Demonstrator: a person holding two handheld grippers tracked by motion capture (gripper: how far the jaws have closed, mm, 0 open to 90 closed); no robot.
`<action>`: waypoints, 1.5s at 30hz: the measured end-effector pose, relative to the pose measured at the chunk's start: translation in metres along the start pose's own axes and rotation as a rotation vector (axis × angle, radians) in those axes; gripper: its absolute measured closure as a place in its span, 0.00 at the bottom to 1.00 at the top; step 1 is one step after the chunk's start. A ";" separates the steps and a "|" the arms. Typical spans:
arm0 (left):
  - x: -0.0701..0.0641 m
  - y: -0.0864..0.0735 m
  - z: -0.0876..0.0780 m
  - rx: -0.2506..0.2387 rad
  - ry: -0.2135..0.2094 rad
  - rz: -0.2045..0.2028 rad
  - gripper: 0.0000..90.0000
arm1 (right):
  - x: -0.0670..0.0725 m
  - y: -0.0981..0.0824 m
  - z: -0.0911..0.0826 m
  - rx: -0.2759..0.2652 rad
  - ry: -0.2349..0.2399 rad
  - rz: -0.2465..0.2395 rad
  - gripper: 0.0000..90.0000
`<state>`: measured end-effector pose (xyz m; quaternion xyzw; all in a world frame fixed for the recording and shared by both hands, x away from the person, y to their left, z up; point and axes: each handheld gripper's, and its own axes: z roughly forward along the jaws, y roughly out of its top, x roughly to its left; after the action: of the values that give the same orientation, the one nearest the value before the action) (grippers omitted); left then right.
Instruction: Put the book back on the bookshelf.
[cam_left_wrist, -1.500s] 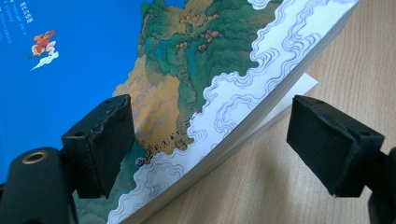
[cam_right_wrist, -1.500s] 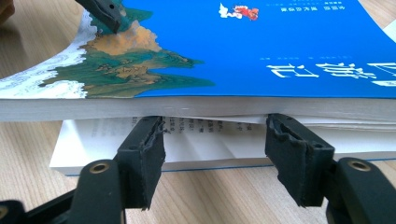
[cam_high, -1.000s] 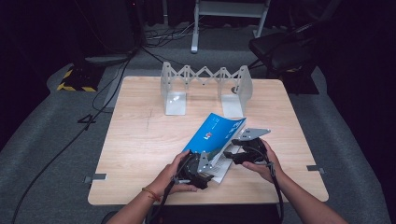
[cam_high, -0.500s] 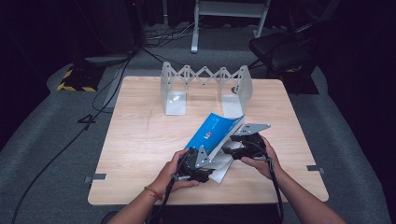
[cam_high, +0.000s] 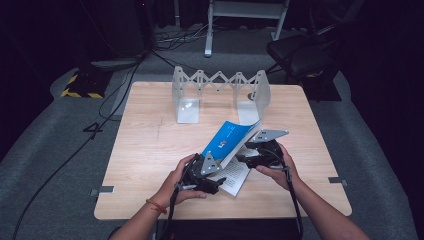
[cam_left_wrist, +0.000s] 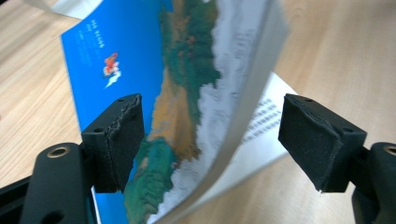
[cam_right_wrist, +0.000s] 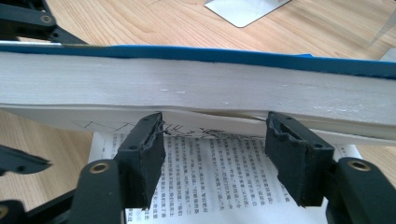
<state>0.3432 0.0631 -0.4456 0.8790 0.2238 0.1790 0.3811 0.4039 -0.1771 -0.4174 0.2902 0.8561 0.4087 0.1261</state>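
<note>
Wooden table (cam_high: 150, 150) is filling the middle of the high view, pale grain, sitting on grey floor.

Metal expanding book rack (cam_high: 220, 92) is standing at the table's upper centre, two upright end plates joined by a zigzag lattice; well apart from the hands.

Book (cam_high: 231, 142) is lying open in the lower centre of the high view, just right of the table's middle. Thick paperback, bright blue cover with a small red-and-white emblem and white lettering near its top, and a green, brown and white landscape picture running down it. The upper block of pages is lifting, cover tilting up toward the rack, while a white page of dense printed text is lying flat on the wood beneath. In the right gripper view the page edges are showing as a thick grey-white band under a thin blue line.

Left gripper (cam_left_wrist: 210, 140) is sitting at the book's near left; its jaws have just been opening and are standing spread, the raised cover and page block passing between them, pads not pressing.

Right gripper (cam_right_wrist: 212, 156) is at the book's right edge, jaws spread, tips poking under the lifted page block over the printed page, pinching nothing.
</note>
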 end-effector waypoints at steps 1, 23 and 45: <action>0.000 0.000 0.002 -0.002 0.010 -0.001 0.27 | 0.000 0.000 0.000 0.000 0.001 -0.001 0.42; 0.013 -0.004 0.002 -0.058 0.051 0.041 0.85 | -0.009 -0.015 -0.009 -0.044 0.075 -0.016 0.42; 0.038 -0.024 -0.022 -0.042 -0.062 0.033 0.83 | 0.005 -0.002 -0.008 -0.175 0.150 -0.370 0.42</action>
<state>0.3583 0.1105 -0.4440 0.8794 0.1936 0.1628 0.4034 0.3959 -0.1801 -0.4135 0.0849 0.8630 0.4718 0.1595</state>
